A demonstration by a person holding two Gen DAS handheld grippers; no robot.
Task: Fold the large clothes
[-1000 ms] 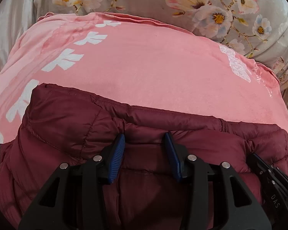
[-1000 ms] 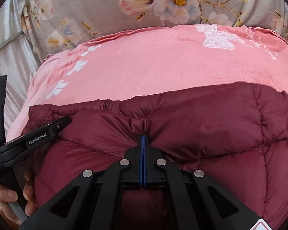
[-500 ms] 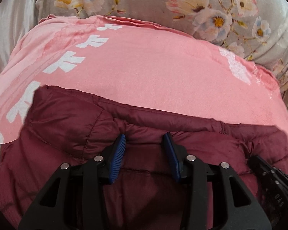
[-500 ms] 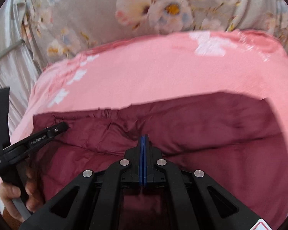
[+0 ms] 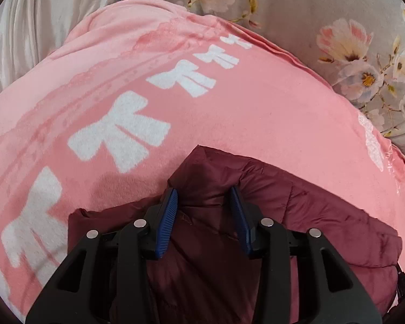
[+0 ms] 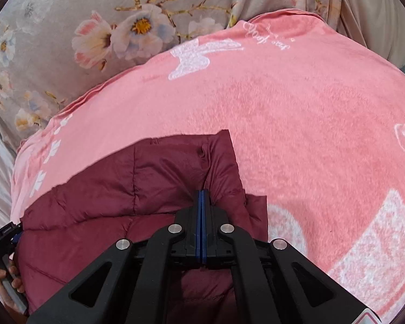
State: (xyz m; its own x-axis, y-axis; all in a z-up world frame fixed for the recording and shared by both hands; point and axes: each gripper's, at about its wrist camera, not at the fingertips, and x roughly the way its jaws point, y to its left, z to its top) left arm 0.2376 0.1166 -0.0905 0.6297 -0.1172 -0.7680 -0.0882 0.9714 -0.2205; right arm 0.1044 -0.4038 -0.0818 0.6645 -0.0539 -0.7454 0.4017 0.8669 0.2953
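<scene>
Two blue-padded fingers of the left gripper (image 5: 203, 210) stand parted in the left wrist view, a puffy ridge of the maroon down jacket (image 5: 297, 216) bulging between them, unpinched. The jacket lies on the pink fleece blanket (image 5: 229, 108), at its near edge. In the right wrist view the right gripper (image 6: 201, 205) is clenched on a jacket (image 6: 121, 189) corner fold. Likely light, soft and springy with a slick shell, so it is best taken at stitched seams or hems
</scene>
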